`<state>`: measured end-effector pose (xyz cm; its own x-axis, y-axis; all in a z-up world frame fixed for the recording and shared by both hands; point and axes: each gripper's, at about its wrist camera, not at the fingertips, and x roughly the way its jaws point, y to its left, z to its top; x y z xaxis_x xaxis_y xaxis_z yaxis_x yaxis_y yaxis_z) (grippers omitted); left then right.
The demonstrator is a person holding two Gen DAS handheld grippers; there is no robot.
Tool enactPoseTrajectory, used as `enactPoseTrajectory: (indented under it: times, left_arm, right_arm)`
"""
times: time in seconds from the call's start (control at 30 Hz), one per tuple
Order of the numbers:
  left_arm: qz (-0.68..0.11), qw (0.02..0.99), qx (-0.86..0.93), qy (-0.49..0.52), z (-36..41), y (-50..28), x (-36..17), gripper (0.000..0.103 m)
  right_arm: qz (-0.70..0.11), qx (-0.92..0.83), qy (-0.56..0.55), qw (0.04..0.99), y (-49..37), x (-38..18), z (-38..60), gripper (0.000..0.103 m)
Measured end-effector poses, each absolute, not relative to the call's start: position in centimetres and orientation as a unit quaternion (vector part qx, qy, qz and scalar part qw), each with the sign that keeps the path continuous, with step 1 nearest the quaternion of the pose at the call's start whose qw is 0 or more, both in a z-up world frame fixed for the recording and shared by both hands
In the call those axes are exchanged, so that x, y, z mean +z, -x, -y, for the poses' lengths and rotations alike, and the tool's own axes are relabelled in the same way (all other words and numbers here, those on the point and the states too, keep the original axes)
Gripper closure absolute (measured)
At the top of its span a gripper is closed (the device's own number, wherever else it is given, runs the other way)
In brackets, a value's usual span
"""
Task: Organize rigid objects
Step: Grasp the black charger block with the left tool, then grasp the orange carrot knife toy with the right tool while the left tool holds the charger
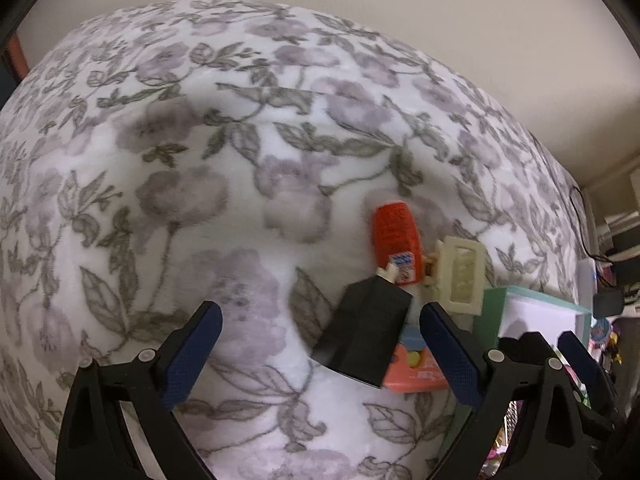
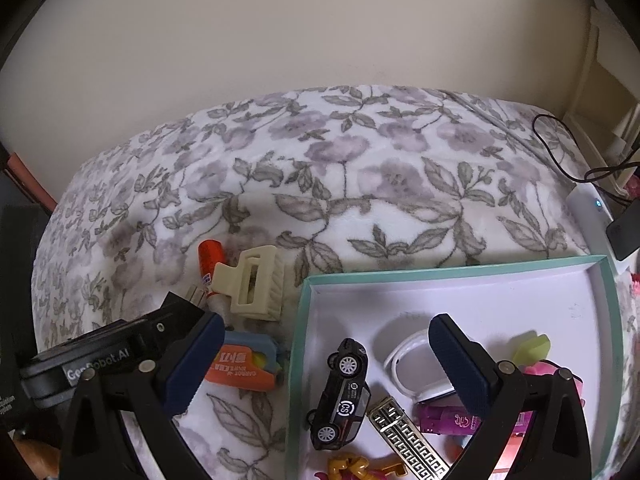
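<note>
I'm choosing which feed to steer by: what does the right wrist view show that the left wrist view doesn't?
Right wrist only: the tray's contents, including the black toy car, white bracelet and gold patterned bar.
Left wrist only: a black block between the open left tongs, untouched.
Both: the red tube, cream hair claw, orange packet, teal tray and floral blanket.

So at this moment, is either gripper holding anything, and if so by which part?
Nothing is held. The left gripper stands open above the black block, pads not touching it. The right gripper is open and empty over the tray.
</note>
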<state>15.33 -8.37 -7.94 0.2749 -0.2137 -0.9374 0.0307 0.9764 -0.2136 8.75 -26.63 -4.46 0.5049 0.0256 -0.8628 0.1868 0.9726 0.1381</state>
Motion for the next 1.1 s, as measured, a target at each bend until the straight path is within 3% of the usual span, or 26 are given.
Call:
enactPoseTrajectory:
  times: [0.4, 0.87, 1.1]
  left_arm:
    - [-0.604, 0.786, -0.116, 0.063, 9.6, -15.1, -8.3, 0.065]
    - [-0.597, 0.798, -0.058, 0.055, 6.3, -14.6, -8.3, 0.070]
    - [-0.600, 0.797, -0.031, 0.067, 3.3, -14.7, -8.2, 0.072]
  right_arm:
    - [-0.501, -0.051, -0.112, 0.857, -8.5, -4.3, 27.0, 0.000]
    - [-0.507, -0.007, -0.124, 0.853, -8.8, -5.1, 24.7, 0.000]
    - [-0.505, 0.022, -0.111, 0.856, -9.0, -5.4, 22.0, 0.012]
